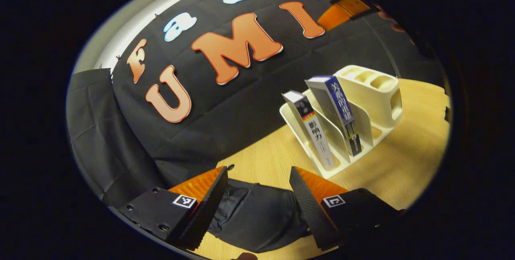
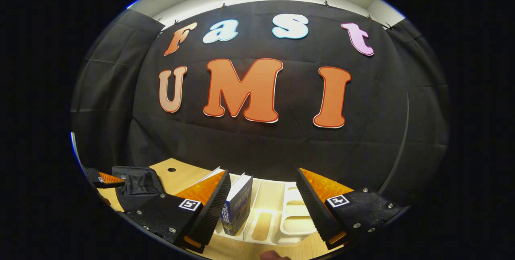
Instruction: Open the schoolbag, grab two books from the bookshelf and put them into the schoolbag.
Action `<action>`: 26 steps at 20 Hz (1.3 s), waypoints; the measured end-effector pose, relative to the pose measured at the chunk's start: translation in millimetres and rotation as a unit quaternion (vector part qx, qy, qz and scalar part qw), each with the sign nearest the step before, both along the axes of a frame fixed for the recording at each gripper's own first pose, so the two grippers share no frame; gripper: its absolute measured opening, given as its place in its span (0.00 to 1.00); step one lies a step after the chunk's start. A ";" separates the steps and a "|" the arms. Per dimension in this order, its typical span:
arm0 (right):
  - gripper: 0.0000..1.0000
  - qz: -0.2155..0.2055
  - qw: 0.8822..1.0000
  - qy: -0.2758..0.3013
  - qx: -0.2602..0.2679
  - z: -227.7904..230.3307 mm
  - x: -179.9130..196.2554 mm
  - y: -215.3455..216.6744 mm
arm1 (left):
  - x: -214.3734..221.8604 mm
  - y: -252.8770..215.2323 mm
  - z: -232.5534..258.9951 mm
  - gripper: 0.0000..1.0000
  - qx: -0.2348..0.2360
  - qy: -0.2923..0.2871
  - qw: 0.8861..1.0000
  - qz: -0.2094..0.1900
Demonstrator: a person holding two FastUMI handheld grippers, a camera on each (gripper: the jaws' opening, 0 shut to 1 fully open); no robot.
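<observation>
The black schoolbag (image 1: 257, 215) lies on the wooden table, low between the fingers of my open left gripper (image 1: 258, 171), which hovers just above it. To the right stands the white bookshelf (image 1: 374, 91) with two upright books: a pale-spined book (image 1: 316, 133) in front and a blue-spined book (image 1: 341, 109) behind it. In the right gripper view, my right gripper (image 2: 263, 172) is open and hangs over the bookshelf (image 2: 295, 215). The blue book (image 2: 237, 207) stands just inside its left finger. The schoolbag (image 2: 139, 183) lies at the far left, with the left gripper (image 2: 105, 179) beside it.
The wooden table (image 1: 402, 159) stretches around the shelf, with a small round hole (image 2: 172, 169) near the back. The black cloth wall stands close behind the table. The right gripper's orange finger (image 1: 346, 10) shows high up in the left gripper view.
</observation>
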State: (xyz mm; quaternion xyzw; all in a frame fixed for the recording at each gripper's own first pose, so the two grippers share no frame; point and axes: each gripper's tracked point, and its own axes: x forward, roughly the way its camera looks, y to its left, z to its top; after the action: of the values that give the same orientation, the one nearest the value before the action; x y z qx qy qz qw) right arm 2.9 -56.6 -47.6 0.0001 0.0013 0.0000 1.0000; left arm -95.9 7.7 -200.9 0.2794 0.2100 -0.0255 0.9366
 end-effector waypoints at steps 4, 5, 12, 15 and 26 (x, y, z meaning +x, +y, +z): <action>0.98 -0.001 1.000 0.006 0.000 -9.0 -3.2 -11.8 | -18.6 10.9 -36.8 0.98 0.050 0.037 0.998 0.000; 0.98 0.000 1.000 0.007 0.000 -10.5 -4.2 -13.0 | -24.6 14.0 -45.9 0.98 0.059 0.047 0.997 0.003; 0.98 -0.004 1.000 0.009 -0.005 -16.7 -8.6 -29.0 | -35.5 31.2 -86.1 0.98 0.110 0.088 0.990 0.019; 0.98 -0.012 1.000 0.011 -0.006 -19.7 -9.5 -39.3 | -37.5 40.7 -101.6 0.98 0.133 0.098 0.986 0.026; 0.98 -0.043 0.999 0.020 -0.005 -21.1 -14.1 -62.7 | -17.2 76.6 -133.2 0.96 0.216 0.097 0.970 0.058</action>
State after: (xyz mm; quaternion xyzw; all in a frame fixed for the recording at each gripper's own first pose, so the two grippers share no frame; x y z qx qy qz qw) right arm -11.2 -119.4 -68.8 -0.0053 0.0214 -0.0428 0.9988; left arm -113.2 84.3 -334.1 0.4589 0.3166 0.0482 0.8288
